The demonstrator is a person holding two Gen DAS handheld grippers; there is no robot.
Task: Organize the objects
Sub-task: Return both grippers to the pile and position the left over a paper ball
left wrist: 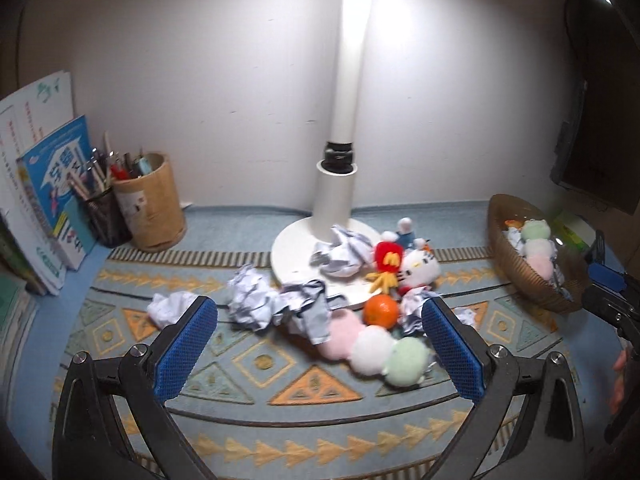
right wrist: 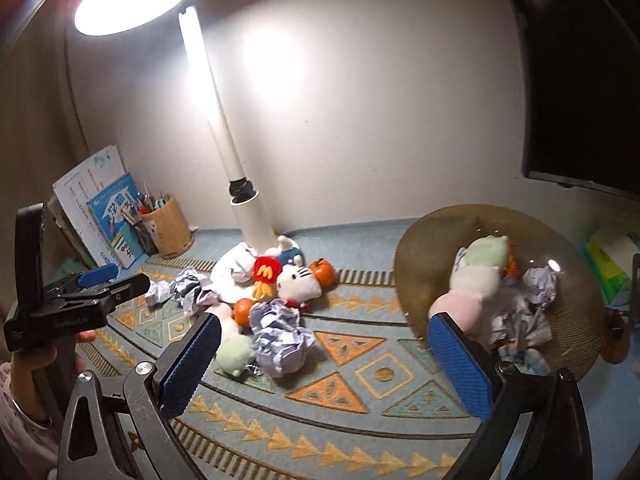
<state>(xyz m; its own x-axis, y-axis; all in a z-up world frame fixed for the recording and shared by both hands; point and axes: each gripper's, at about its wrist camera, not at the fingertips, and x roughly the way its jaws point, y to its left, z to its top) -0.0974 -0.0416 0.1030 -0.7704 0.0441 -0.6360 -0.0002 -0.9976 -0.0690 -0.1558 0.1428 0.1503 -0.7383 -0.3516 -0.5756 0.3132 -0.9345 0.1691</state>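
Both jaws stand wide and empty, the left gripper (left wrist: 320, 344) and right gripper (right wrist: 324, 360) over the mat (left wrist: 260, 400): the basket (right wrist: 424, 248) at right holds a plush and paper, while crumpled paper (left wrist: 248, 300), toys and an orange (left wrist: 381, 310) remain by the lamp base (left wrist: 292, 248).

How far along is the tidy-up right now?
Done: the basket already holds a pastel plush and paper balls. In hand: nothing; left gripper and right gripper are open. Left: the orange, cat plush and crumpled paper on the mat.
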